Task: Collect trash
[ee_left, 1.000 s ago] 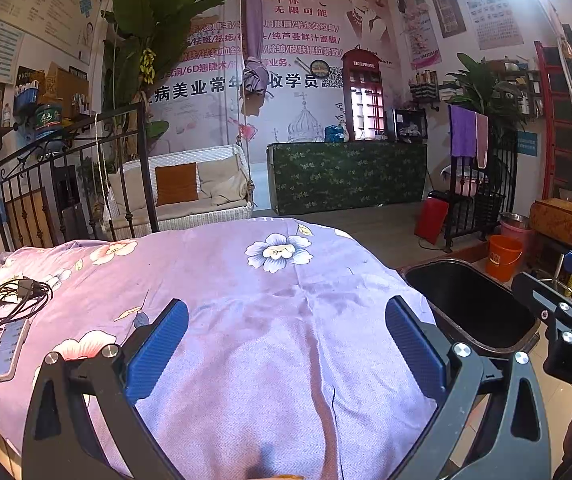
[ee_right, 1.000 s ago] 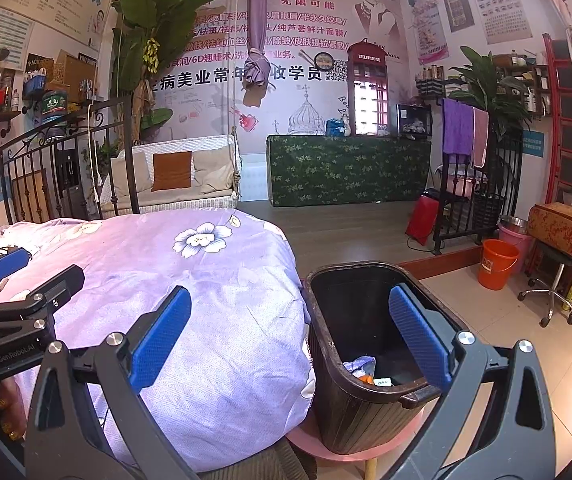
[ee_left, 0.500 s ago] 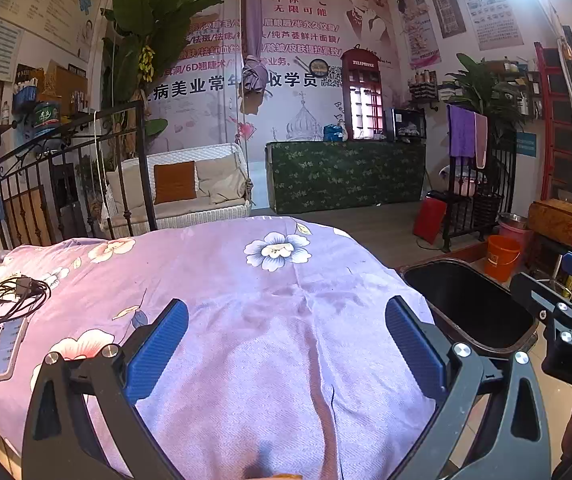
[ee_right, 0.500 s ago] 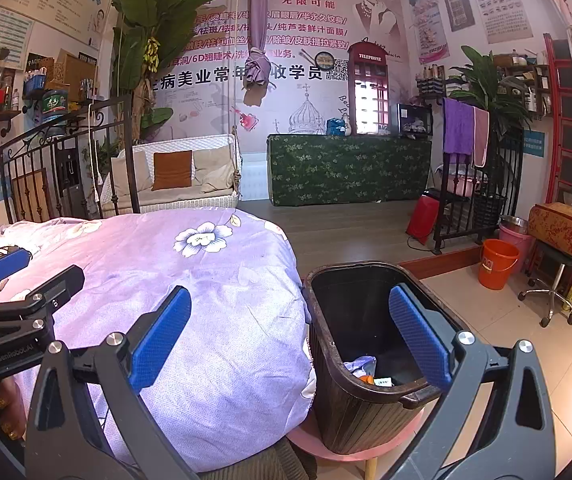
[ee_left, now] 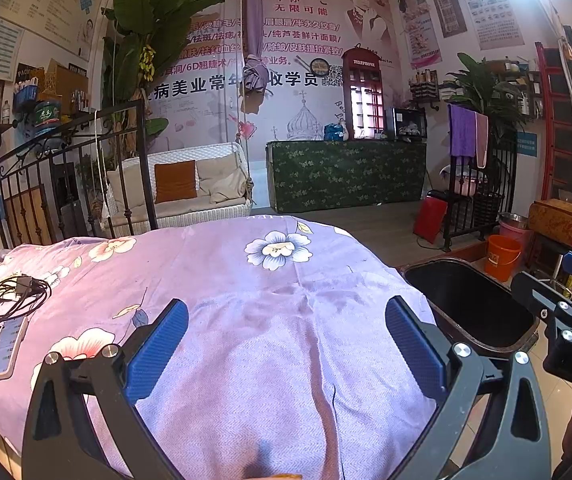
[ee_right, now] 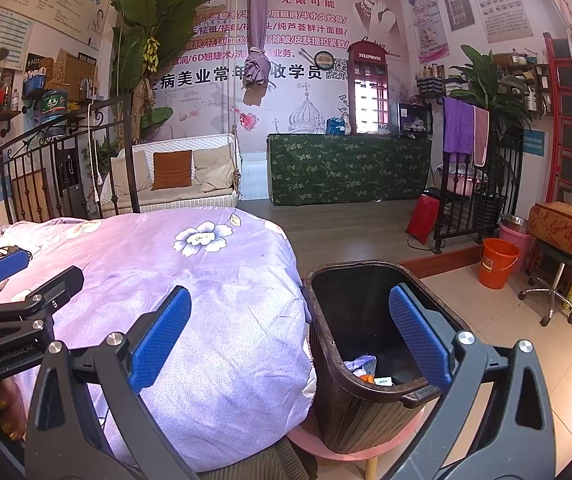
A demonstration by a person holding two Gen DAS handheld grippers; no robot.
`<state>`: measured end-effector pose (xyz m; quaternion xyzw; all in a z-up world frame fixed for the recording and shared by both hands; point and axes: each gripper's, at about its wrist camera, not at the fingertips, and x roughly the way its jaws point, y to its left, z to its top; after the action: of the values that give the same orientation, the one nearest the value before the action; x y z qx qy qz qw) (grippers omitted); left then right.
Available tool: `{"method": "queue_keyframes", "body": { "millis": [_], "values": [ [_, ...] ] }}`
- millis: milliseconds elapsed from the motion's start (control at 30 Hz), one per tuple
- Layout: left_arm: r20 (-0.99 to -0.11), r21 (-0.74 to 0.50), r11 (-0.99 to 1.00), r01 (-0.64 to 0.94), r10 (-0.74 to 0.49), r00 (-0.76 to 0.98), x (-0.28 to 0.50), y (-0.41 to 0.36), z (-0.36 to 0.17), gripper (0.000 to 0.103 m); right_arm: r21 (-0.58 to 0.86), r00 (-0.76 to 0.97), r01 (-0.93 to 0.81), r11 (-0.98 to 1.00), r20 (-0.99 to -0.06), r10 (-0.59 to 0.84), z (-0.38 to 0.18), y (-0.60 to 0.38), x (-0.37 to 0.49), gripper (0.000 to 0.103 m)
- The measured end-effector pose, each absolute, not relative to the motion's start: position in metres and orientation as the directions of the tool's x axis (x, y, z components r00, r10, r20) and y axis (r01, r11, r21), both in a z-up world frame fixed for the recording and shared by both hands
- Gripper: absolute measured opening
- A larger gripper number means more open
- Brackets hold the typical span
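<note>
Two grippers, left gripper (ee_left: 286, 344) and right gripper (ee_right: 290, 336), one trash bin (ee_right: 370, 400) with a few scraps of trash (ee_right: 362, 364) inside, one bed (ee_left: 245, 320), one phone (ee_left: 7, 346), one cable tangle (ee_left: 5, 300), one orange bucket (ee_right: 498, 262).

A bed covered by a lilac floral sheet (ee_left: 269, 320) carries a tangled black cable (ee_left: 5, 300) and, just beside the cable, a phone (ee_left: 5, 344).

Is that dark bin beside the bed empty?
No. The bin holds a few scraps at its bottom, mostly empty space above them.
</note>
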<state>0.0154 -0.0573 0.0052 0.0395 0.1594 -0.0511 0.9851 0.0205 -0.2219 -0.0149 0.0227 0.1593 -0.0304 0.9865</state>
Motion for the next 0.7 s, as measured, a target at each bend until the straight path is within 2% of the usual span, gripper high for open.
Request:
{"method": "queue_keyframes", "body": {
  "millis": [700],
  "values": [
    [-0.319, 0.064, 0.991, 0.116, -0.090, 0.944, 0.0142, -0.0593, 0.0051, 0.098, 0.039, 0.946, 0.065, 0.997, -0.319, -0.050, -0.0192, -0.2245, 0.0202, 0.098]
  ]
}}
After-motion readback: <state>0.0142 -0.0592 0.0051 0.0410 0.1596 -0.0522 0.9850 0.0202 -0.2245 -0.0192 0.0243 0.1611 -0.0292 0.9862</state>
